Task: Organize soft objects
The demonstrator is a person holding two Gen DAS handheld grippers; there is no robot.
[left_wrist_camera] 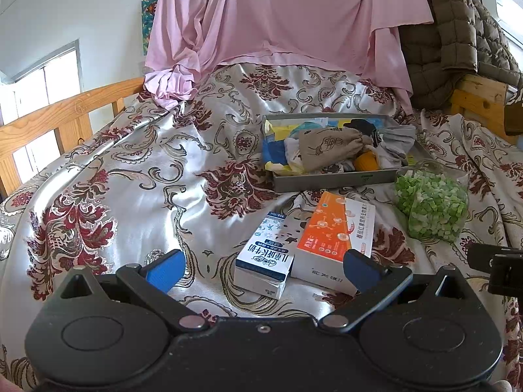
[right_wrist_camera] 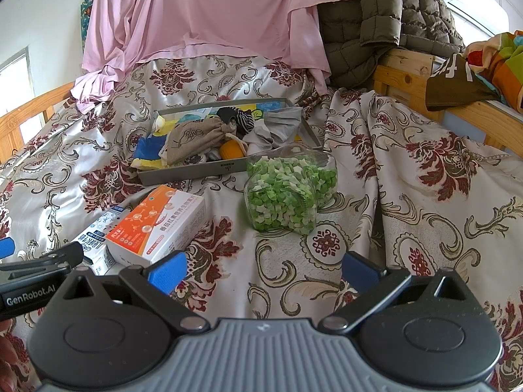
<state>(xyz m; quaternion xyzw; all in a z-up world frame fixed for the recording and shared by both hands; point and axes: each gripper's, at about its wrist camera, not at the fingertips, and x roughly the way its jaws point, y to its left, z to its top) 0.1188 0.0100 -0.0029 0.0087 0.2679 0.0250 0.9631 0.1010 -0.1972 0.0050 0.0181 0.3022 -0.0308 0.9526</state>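
A grey tray (left_wrist_camera: 333, 179) (right_wrist_camera: 193, 172) on the bed holds soft things: a beige drawstring pouch (left_wrist_camera: 327, 152) (right_wrist_camera: 196, 138), grey cloth (left_wrist_camera: 397, 140) (right_wrist_camera: 278, 129), dark striped socks (right_wrist_camera: 240, 119) and blue-yellow cloth (left_wrist_camera: 274, 155) (right_wrist_camera: 147, 152). My left gripper (left_wrist_camera: 263, 269) is open and empty, low over the bed in front of a milk carton (left_wrist_camera: 264, 261) and an orange-white box (left_wrist_camera: 336, 235). My right gripper (right_wrist_camera: 263, 269) is open and empty, in front of a clear jar of green paper stars (right_wrist_camera: 287, 189) (left_wrist_camera: 431, 207).
The bed has a floral satin cover (left_wrist_camera: 130, 179) (right_wrist_camera: 425, 179). A pink sheet (left_wrist_camera: 278, 16) (right_wrist_camera: 212, 9) hangs at the back, a brown quilted jacket (right_wrist_camera: 392, 9) to the right. Wooden rails (left_wrist_camera: 49, 114) (right_wrist_camera: 408, 75) edge the bed. The orange box (right_wrist_camera: 157, 225) and carton (right_wrist_camera: 98, 241) lie left of my right gripper.
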